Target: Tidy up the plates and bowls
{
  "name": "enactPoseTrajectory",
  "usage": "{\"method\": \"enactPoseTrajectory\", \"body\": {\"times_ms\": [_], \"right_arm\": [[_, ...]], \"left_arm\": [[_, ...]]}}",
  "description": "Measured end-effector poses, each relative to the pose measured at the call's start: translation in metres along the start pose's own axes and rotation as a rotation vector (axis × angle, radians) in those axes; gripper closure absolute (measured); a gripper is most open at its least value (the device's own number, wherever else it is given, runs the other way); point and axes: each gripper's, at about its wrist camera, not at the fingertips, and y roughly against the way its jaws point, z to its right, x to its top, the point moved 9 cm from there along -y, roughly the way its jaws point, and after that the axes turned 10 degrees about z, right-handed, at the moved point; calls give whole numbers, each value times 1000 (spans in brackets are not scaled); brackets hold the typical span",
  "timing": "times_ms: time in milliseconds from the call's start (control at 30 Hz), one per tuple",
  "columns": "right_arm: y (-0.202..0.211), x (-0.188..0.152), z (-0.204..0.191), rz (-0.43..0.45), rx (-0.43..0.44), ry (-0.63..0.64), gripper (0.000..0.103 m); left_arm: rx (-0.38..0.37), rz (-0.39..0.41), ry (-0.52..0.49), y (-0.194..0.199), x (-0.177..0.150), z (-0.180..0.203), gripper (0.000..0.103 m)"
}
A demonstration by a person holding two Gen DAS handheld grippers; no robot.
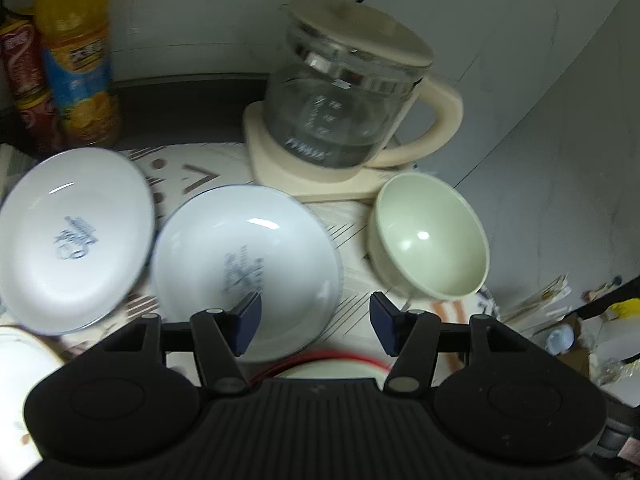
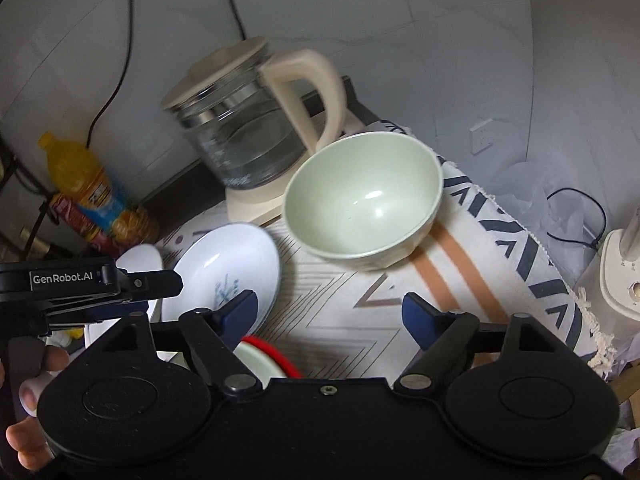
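From your left wrist camera, your left gripper (image 1: 315, 322) sits at the bottom centre with its jaws spread apart and nothing between them. Just beyond the fingertips lies a white plate (image 1: 244, 268) with a blue print, resting on a patterned cloth (image 1: 348, 224). A second white plate (image 1: 74, 236) lies at middle left, its rim just beside the first. A pale green bowl (image 1: 430, 236) stands upright at middle right, near the cream base of a glass kettle (image 1: 344, 100) in the upper centre. An orange drink bottle (image 1: 76, 56) stands at upper left.

From your right wrist camera, your right gripper (image 2: 330, 316) is at the bottom centre, jaws wide and empty. The green bowl (image 2: 364, 200) is at centre frame, the kettle (image 2: 248, 128) behind it. One white plate (image 2: 228, 268) shows at lower left, and the bottle (image 2: 90, 184) at far left.
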Motion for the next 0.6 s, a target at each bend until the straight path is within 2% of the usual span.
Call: {"method": "enactPoseTrajectory", "body": {"times_ms": [233,367,600], "right_arm": [[-21,16,27,6,-9,-44,18],[-33,27,46,21,-28,-73,18],[-54,31,61,1,-7,-76,21]], "left_arm": [[-13,5,29,-36,7,21,45],[-15,4,61,-55,12,34,45],[-19,3,76,-84,12,56,45]]}}
